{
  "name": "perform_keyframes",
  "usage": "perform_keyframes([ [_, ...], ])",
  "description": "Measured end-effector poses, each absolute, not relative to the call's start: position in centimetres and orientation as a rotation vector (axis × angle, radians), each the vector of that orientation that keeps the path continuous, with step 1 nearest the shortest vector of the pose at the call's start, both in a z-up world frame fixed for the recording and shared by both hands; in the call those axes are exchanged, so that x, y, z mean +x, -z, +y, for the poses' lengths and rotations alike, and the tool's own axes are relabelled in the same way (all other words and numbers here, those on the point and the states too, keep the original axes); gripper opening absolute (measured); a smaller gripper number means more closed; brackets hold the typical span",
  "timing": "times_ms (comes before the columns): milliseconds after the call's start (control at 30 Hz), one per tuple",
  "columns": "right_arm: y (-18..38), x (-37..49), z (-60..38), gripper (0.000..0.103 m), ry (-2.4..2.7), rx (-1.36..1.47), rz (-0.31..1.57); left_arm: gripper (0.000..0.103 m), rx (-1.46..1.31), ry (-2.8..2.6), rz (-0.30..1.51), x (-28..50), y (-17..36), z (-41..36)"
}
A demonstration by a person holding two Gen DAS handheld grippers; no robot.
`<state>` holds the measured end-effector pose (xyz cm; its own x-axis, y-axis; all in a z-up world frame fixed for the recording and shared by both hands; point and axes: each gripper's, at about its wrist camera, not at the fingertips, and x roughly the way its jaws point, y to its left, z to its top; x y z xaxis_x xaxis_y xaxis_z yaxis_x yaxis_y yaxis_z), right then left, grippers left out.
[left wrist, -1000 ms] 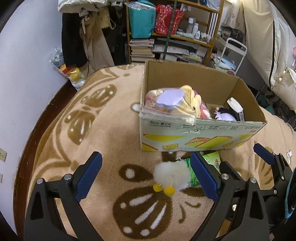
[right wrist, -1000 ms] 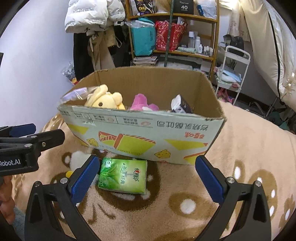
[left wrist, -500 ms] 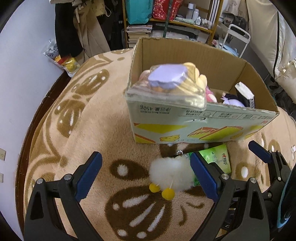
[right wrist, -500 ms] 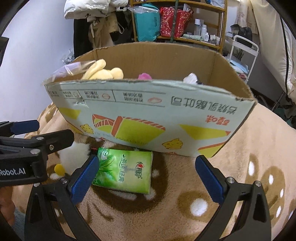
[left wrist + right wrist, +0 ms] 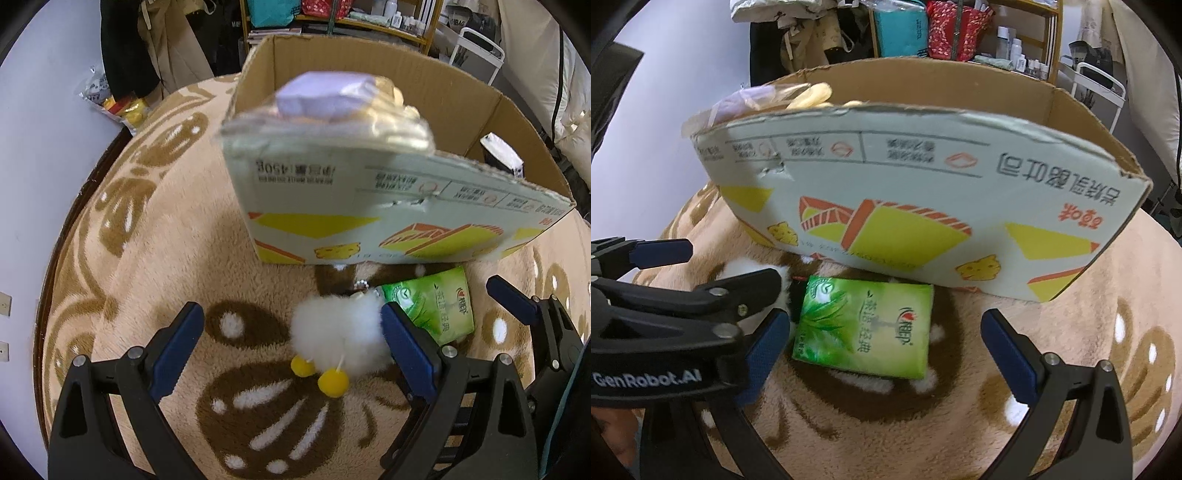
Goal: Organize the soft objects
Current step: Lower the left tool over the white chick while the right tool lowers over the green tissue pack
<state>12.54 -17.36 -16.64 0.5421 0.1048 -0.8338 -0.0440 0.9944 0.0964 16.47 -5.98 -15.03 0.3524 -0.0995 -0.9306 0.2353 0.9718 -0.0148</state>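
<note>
Nearest us, our left gripper [image 5: 291,343] hangs low over the rug [image 5: 155,266] with its jaws spread wide and nothing between them. The white pompom [image 5: 338,334] lies on the rug just inside the right-hand jaw, close to or touching its pad; we cannot tell which. Our right gripper [image 5: 882,349] is likewise low and tipped downward, jaws wide apart, straddling the green tissue pack [image 5: 864,328] without touching it. The left gripper crosses in beside the pack's left edge.

Both items lie side by side on the rug, right at the foot of the box [image 5: 923,206], so neither is put away yet.

Farther on, the box stands open. A bagged yellow plush [image 5: 343,107] sits high in its left corner, poking above the rim, and a small white-and-dark item [image 5: 502,153] shows at the far right inside. We judge the task partly done: some soft things are boxed, while the pompom and pack remain to be gripped and lifted over the near wall.
</note>
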Motion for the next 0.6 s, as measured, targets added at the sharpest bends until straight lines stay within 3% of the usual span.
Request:
perform_keyframes([
  [600,18.3,12.9,-16.7,0.103,-0.087,0.040,1.058,0.095,0.137,0.244,1.251,16.8,16.7,-6.8],
])
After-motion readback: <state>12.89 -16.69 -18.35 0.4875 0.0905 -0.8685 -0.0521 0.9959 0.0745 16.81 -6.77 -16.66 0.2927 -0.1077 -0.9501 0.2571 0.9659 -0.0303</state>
